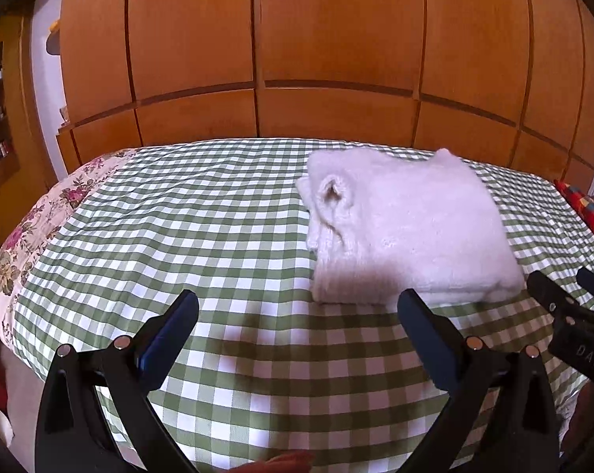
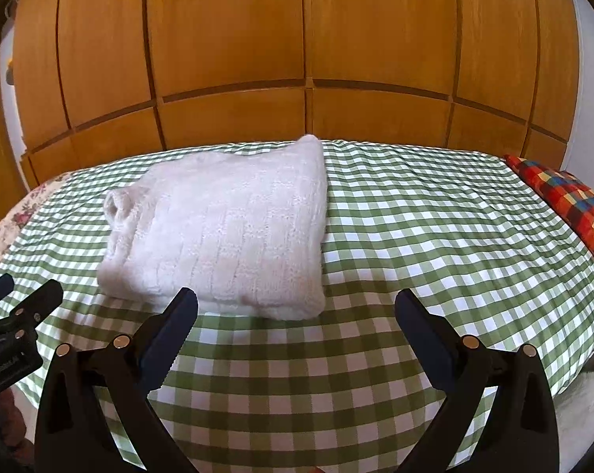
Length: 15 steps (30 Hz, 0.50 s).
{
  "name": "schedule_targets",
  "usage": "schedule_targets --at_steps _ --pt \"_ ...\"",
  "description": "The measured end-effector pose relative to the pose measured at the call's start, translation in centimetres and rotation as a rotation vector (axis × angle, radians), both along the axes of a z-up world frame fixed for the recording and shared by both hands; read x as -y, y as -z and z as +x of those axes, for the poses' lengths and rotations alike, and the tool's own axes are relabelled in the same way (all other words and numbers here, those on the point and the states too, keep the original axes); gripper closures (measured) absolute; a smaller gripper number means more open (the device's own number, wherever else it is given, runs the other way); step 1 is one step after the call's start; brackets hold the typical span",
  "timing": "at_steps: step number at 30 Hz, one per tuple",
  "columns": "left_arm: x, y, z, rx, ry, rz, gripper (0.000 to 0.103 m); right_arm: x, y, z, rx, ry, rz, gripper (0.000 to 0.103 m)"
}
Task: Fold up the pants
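Both grippers hang empty over the near part of the bed, and I read each one as spread wide with nothing between its fingers. On my left wrist feed the left gripper hovers above bare green-and-white checked bedspread, its right finger just short of the near edge of the folded pants. The right gripper shows the same wide gap on its own feed, its left finger overlapping the near edge of the bundle from this angle; I cannot tell whether it touches.

The pants are a fluffy white, ribbed garment, lying as a compact squarish stack on the bedspread, towards the far side of the bed. One rolled end pokes up at the stack's left corner. A wooden panelled wardrobe stands behind the bed. Floral fabric lies along the left edge, and a red plaid cloth sits at the far right.
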State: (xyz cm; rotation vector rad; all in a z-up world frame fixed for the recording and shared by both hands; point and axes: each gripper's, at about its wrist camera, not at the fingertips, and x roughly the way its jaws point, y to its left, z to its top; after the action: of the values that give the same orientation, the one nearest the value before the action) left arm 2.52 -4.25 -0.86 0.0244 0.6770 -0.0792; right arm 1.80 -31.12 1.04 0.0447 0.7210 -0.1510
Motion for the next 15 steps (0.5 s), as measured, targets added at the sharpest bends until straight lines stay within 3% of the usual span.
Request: schedule_targets --at_steps 15 --pt "-0.08 -0.47 -0.34 0.009 0.007 -0.009 0.002 -0.38 -0.75 -0.23 0.016 -0.016 0.0 0.004"
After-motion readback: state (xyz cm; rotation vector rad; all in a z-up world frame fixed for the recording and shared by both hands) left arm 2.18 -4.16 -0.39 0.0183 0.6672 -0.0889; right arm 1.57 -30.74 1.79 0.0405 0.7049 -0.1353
